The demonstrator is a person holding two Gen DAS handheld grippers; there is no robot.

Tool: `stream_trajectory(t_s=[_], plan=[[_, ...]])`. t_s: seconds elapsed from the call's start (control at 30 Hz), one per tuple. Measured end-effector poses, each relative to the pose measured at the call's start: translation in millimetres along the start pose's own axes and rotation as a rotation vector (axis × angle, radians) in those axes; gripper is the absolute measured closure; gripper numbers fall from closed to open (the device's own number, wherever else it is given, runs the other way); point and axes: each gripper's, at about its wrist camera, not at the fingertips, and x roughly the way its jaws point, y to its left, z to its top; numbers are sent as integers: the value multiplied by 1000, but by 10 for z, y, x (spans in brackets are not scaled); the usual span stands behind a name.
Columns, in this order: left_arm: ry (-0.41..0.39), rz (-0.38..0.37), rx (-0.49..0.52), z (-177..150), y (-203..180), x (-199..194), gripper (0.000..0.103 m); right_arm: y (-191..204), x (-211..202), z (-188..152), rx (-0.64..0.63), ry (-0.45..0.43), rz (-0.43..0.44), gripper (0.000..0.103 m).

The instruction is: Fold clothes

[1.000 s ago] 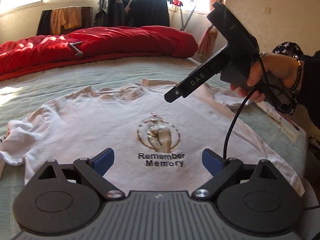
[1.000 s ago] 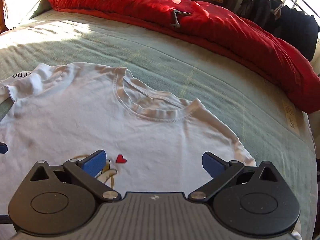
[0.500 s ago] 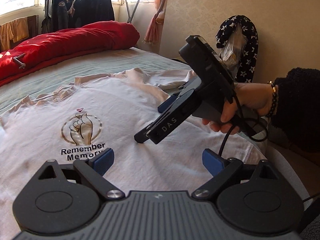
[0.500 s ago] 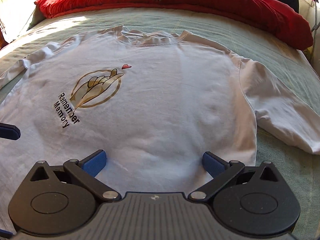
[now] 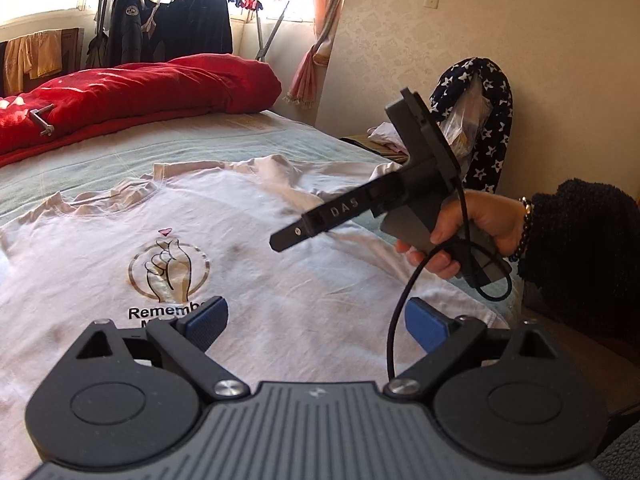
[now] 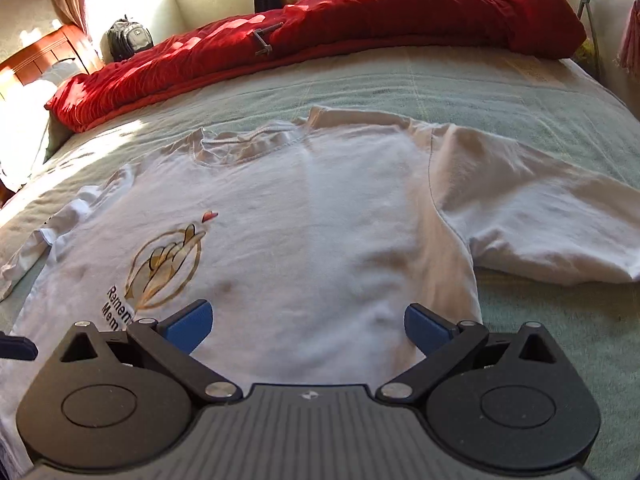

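Both claws stand released, blue pads spread wide with nothing between them. Seen from its own camera, the left gripper (image 5: 316,320) hangs low over the lower front of the white T-shirt (image 5: 280,280), just below the printed hand emblem (image 5: 168,268). The right gripper (image 6: 306,322) hovers over the shirt's side seam near the armpit; whether its pads touch the cloth is hard to judge from this angle.

That shirt lies spread flat, print up, on the pale green bedspread (image 6: 460,88). Its long axis runs from the hem, nearest the cameras, away to the collar (image 6: 248,148), which points toward the red duvet (image 6: 360,20) heaped along the far side of the bed. One short sleeve (image 6: 560,232) lies stretched out sideways to the right, across that axis.

In the left wrist view, the right tool is held in the air above the shirt's right edge, its finger angled down and to the left. A hand (image 5: 468,232) grips its handle, with a beaded bracelet at the wrist and a dark fuzzy sleeve (image 5: 580,248) behind it.
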Motion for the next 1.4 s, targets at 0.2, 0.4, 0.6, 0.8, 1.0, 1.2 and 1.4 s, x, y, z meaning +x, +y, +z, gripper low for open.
stream_trajectory(t_s=[0.2, 0.4, 0.6, 0.8, 1.0, 1.2, 1.4], plan=[[-17, 9, 4, 10, -20, -13, 7, -127, -469, -469, -14, -91, -22, 0], [43, 138, -16, -10, 59, 184, 7, -625, -961, -533, 145, -225, -193, 0], [65, 163, -23, -26, 118, 277, 7, -1509, -1268, -668, 476, -302, -238, 5], [84, 181, -11, -20, 101, 355, 7, -1997, -1224, -773, 678, -384, -201, 11], [109, 214, -2, -28, 111, 442, 7, -2304, -1079, -785, 784, -443, -186, 11], [129, 236, -10, -48, 163, 513, 7, -2621, -979, -797, 898, -520, -187, 11], [158, 259, -16, -75, 222, 594, 7, -2903, -958, -773, 998, -610, -235, 13]])
